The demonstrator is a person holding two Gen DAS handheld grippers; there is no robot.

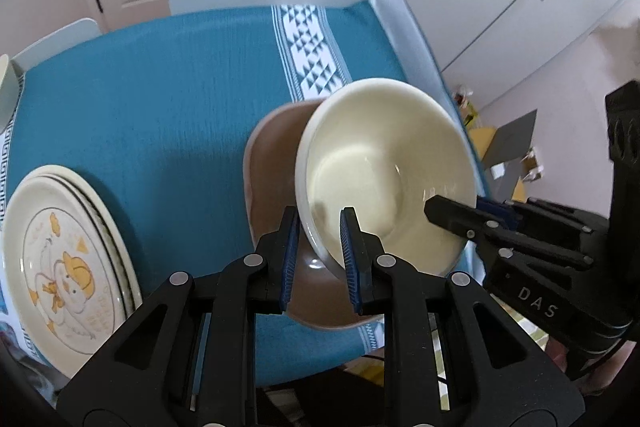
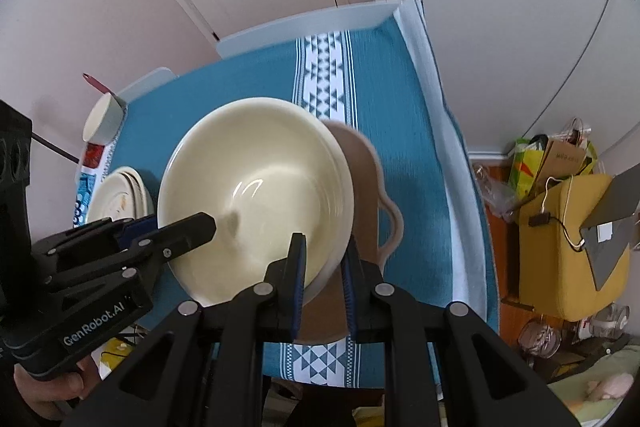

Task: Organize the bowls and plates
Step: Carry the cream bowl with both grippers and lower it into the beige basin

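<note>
**Ana:** Over the teal tablecloth [image 1: 140,99], near its right edge, a cream bowl [image 1: 384,171] hangs between both grippers — that is how I read it. Do you agree?

**Ben:** Yes. From the left wrist view the left gripper [image 1: 320,239] pinches the bowl's near-left rim, one blue pad inside the wall and one outside. The right gripper [image 1: 472,215] comes in from the right and bites the opposite rim.

**Ana:** And in the right wrist view the same grip shows closer up: the right gripper [image 2: 324,259] has its jaws nearly together, with the bowl's wall [image 2: 256,187] caught between them. The left gripper [image 2: 176,231] reaches in from the left, one finger lying inside the bowl.

**Ben:** So both sets of jaws are pressed onto the rim. Is the bowl level?

**Ana:** No, it is tilted, its opening turned toward the cameras. Directly under it lies a brown dish [image 1: 276,163] with a small handle [image 2: 394,223] on one side, resting on the cloth. Whether the bowl touches it I cannot tell.

**Ben:** What else is on the table?

**Ana:** A stack of cream plates [image 1: 68,259] at the left — the top one carries a yellow duck drawing. Farther back on the left stands a pale cup [image 2: 102,121]. A hand [image 2: 48,391] holding the left gripper's handle shows at the bottom left of the right wrist view.
</note>
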